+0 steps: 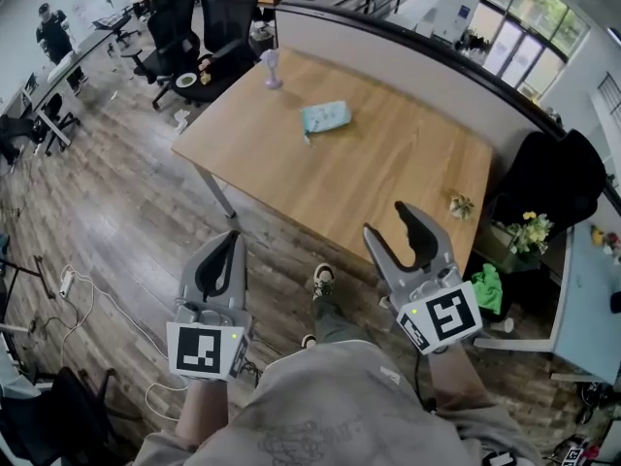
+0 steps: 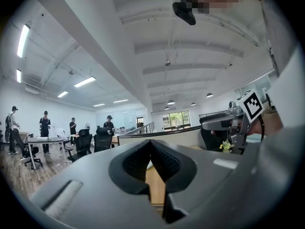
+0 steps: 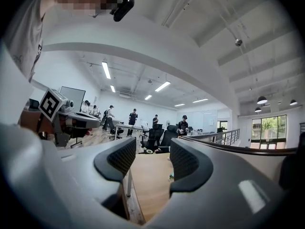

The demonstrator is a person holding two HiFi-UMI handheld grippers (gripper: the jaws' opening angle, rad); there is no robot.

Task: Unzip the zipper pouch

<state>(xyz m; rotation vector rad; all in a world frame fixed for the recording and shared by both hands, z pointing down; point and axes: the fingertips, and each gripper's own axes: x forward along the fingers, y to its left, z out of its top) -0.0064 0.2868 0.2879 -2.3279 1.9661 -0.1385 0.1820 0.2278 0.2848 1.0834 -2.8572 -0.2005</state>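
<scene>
The zipper pouch (image 1: 325,116), pale teal, lies flat on the far part of the wooden table (image 1: 388,163). Both grippers hang over the floor on the near side of the table, well short of the pouch. My left gripper (image 1: 229,236) is shut, its dark pads meeting with nothing between them (image 2: 150,142). My right gripper (image 1: 386,219) stands open, and only bare table shows through the wide gap between its pads (image 3: 152,149). Each gripper shows in the other's view, the right gripper (image 2: 224,120) and the left gripper (image 3: 71,118).
A purple cup (image 1: 273,69) stands near the table's far corner, and a small yellowish object (image 1: 461,205) sits by its right edge. Black office chairs (image 1: 218,27) crowd the far left. A dark chair (image 1: 553,178) and flowers (image 1: 532,229) stand right. Cables (image 1: 78,289) lie on the floor.
</scene>
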